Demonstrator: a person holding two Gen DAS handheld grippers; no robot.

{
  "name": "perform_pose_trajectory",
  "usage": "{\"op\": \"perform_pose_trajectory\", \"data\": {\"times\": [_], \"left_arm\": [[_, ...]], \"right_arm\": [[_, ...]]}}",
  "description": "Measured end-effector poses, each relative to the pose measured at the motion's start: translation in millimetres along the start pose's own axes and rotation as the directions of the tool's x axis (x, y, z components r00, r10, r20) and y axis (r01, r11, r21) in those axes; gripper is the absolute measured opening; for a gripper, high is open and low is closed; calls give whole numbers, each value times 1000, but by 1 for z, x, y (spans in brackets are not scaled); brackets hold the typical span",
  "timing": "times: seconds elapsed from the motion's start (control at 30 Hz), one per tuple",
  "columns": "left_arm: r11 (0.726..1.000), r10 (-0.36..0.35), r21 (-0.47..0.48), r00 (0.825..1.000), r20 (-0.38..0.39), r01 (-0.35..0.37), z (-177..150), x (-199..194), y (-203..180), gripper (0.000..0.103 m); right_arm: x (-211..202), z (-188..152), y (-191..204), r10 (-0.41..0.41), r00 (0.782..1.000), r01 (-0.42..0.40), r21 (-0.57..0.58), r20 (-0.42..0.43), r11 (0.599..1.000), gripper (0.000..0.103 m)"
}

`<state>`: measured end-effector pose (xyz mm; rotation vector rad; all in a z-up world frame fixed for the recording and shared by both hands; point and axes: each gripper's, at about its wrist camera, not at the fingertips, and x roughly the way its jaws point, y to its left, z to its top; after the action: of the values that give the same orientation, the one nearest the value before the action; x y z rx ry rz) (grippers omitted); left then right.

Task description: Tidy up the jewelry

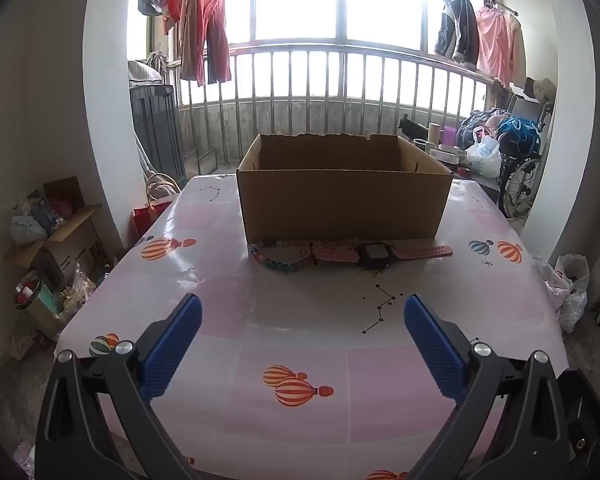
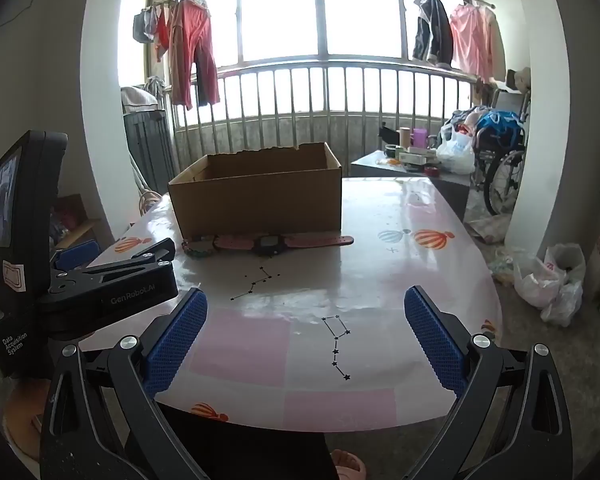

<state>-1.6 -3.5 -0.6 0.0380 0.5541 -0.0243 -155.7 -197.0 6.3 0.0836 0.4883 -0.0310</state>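
While both grippers hover low over the near part of the table [image 1: 228,320], nothing is between their blue pads. The left gripper [image 1: 303,304] has its 2 jaws spread wide apart, and the right gripper [image 2: 306,298] is equally wide apart. An open cardboard box [image 1: 344,204] stands at the far half of the table on the balloon-print tablecloth [image 2: 380,280]. Just in front of the box's near wall lie a beaded bracelet [image 1: 280,260], with teal and reddish beads, and a pink-strapped watch [image 1: 374,254] with a dark face, laid flat with its straps stretched out. The bracelet sits at the watch's left strap end, apparently touching it. Both pieces are well apart from either gripper.
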Motion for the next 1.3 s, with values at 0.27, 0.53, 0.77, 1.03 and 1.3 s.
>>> {"op": "perform_pose_trajectory", "data": {"times": [0.27,0.53,0.77,1.03,1.3], "left_arm": [[999,-24,-36,1000,-1,24,2,-5,11,99],[998,-36,-44,999,6,36,3,-6,9,99],[999,-27,-32,1000,2,27,1,-3,7,99],[998,-48,-36,999,-5,48,0,-4,4,99],[994,-85,-67,996,-7,84,1,-5,8,99]], "right_arm": [[-1,0,0,1,1000,-1,-10,-2,1000,95],[5,3,0,-1,1000,1,-7,-7,1000,95],[0,0,0,0,1000,0,-5,-8,1000,95],[-5,0,-4,-13,1000,13,5,1,1000,95],[-7,3,-3,-46,999,46,-12,10,999,95]]}}
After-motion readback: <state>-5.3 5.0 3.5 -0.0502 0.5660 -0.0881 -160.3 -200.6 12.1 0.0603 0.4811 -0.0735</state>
